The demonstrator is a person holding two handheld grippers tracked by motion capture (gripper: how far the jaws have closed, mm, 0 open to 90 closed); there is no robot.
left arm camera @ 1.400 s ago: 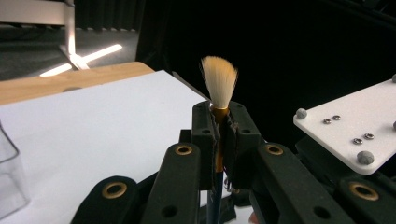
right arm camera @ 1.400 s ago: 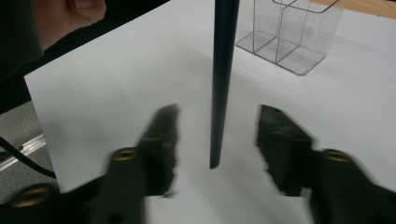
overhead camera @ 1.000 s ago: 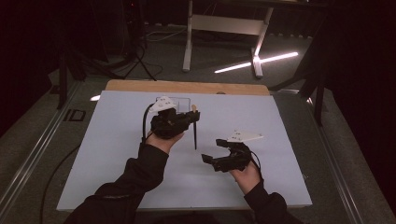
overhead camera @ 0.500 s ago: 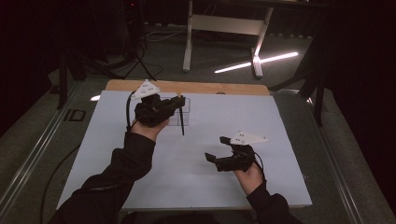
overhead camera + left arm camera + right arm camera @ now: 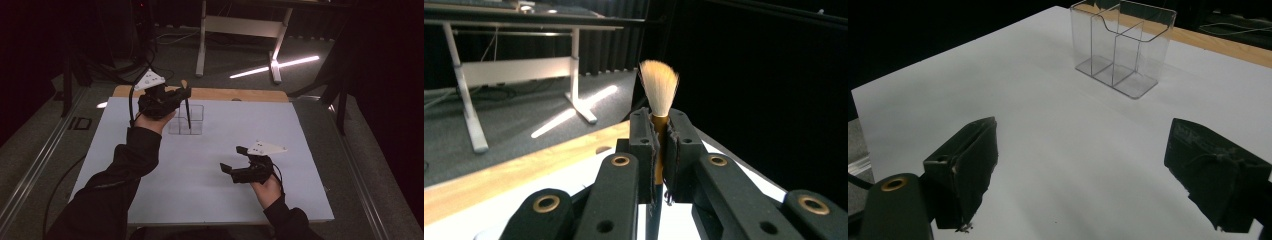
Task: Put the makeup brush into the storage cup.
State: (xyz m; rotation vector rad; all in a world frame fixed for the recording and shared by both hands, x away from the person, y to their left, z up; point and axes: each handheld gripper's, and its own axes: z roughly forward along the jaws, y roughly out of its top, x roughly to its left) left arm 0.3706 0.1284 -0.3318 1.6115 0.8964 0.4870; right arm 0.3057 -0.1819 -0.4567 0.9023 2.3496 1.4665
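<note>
Gripping a brush point(image 5: 658, 95) upright above the clear organizer point(image 5: 186, 120), left gripper point(image 5: 184, 95) clenched; right gripper point(image 5: 235, 159) released, well apart.

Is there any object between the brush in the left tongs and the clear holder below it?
Nothing visible stands in the way. The left tongs grip the brush upright, handle down, over the clear holder. Its compartments look empty in the right gripper view.
</note>
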